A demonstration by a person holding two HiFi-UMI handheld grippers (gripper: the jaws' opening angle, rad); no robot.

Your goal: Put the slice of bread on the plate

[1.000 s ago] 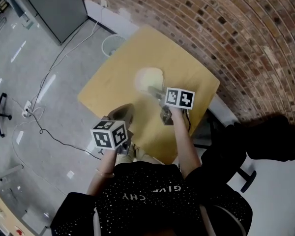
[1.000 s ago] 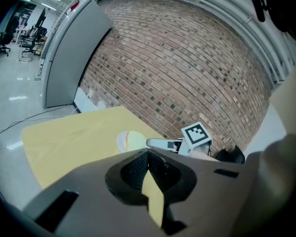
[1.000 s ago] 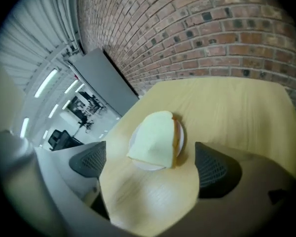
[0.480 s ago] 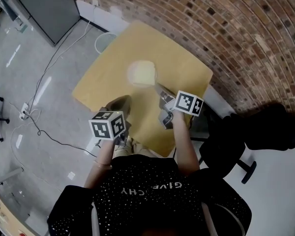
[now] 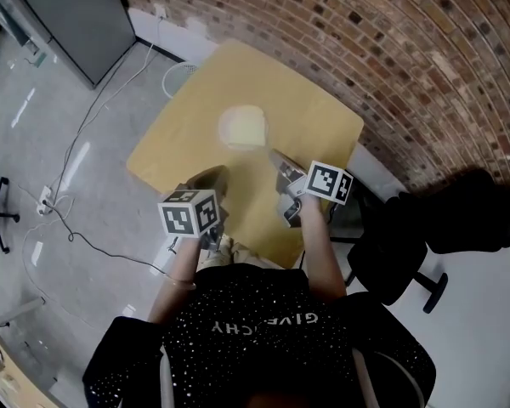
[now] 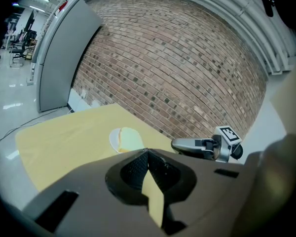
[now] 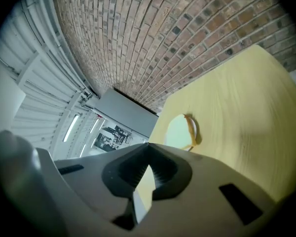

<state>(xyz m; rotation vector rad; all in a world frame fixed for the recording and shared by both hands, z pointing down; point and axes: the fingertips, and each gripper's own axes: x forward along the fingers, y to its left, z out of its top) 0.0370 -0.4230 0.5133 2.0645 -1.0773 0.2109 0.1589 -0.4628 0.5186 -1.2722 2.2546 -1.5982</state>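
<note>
The pale slice of bread [image 5: 245,128] lies on the white plate [image 5: 225,127] in the middle of the yellow table [image 5: 306,117]. My right gripper [image 5: 274,154] hovers shut near the table's near right side, a short way back from the plate, with nothing between its jaws. Its own view [image 7: 148,147] shows the tips meeting and the bread's brown crust [image 7: 192,131] ahead. My left gripper [image 5: 214,175] hangs over the table's near edge, also shut and empty [image 6: 147,152]. From there the bread [image 6: 129,139] on the plate [image 6: 112,139] lies just ahead, with the right gripper [image 6: 175,144] off to the right.
A brick wall [image 5: 425,66] runs behind the table. A white wire bin [image 5: 177,76] stands on the floor at the far left corner. A black office chair [image 5: 416,245] sits to the right. Cables [image 5: 68,206] trail over the floor at left, near a grey cabinet [image 5: 68,15].
My right gripper has drawn back from the plate toward me and risen, leaving the bread lying on the plate. My left gripper has hardly moved.
</note>
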